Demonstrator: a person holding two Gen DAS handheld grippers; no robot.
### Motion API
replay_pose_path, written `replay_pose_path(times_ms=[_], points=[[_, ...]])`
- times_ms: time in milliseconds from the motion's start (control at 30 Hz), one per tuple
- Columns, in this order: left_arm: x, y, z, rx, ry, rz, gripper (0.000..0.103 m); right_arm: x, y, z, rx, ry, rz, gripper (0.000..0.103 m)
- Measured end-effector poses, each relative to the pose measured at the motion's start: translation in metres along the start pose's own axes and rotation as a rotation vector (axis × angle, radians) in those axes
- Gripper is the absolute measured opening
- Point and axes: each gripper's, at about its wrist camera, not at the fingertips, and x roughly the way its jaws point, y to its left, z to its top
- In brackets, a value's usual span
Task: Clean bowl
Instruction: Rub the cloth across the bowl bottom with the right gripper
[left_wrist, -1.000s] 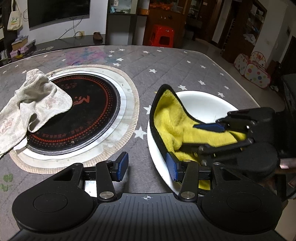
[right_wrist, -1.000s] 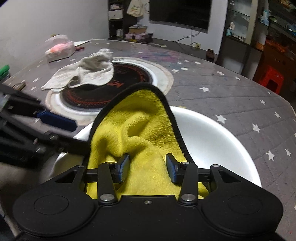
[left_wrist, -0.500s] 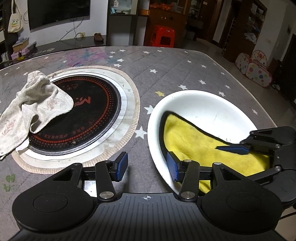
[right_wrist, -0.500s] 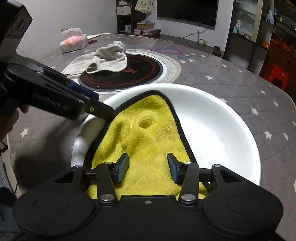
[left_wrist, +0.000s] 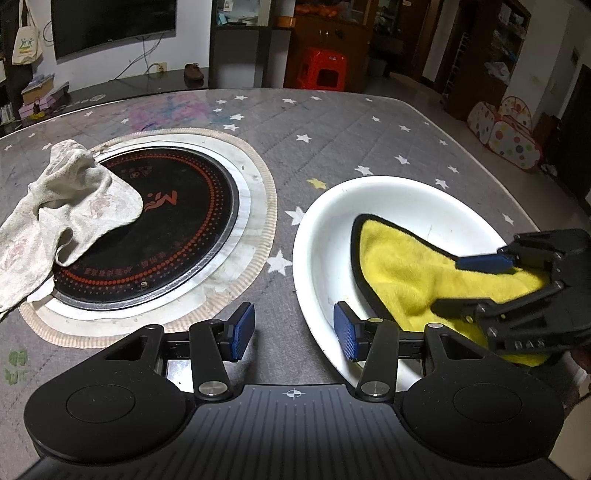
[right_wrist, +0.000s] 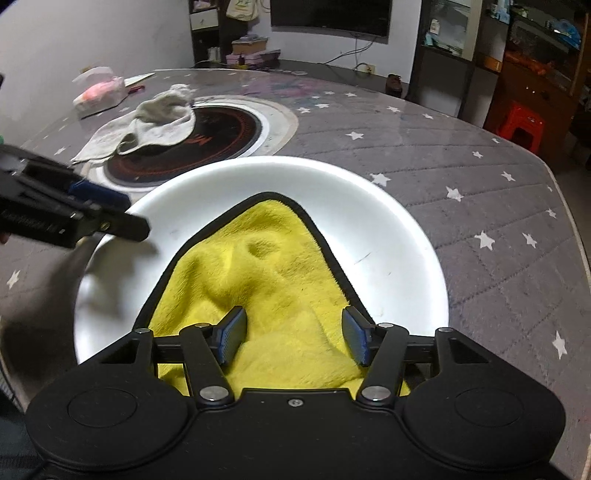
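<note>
Right gripper (right_wrist: 293, 338) low over yellow cloth (right_wrist: 266, 280) in white bowl (right_wrist: 388, 221), jaws wide. Left gripper (left_wrist: 294, 331) straddled bowl rim, jaws wide, gripping nothing.

yellow cloth (right_wrist: 273, 280) near edge hidden behind right hand-held gripper (right_wrist: 291, 338), left hand-held gripper (right_wrist: 74, 218) motion-blurred

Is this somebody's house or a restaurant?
Most likely somebody's house, a living and dining room. A wall TV hangs behind the table, which has a cooktop built into it, and a spotted play tent sits on the floor. The bowl being cleaned is on that table.
</note>
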Motion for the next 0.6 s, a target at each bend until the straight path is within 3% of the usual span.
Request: replay_pose_path(times_ms=[600], points=[[0.002,0.002,0.0,-0.01,0.005,0.0,0.053,0.03,0.012,0.032,-0.018,-0.037,0.011,0.062]])
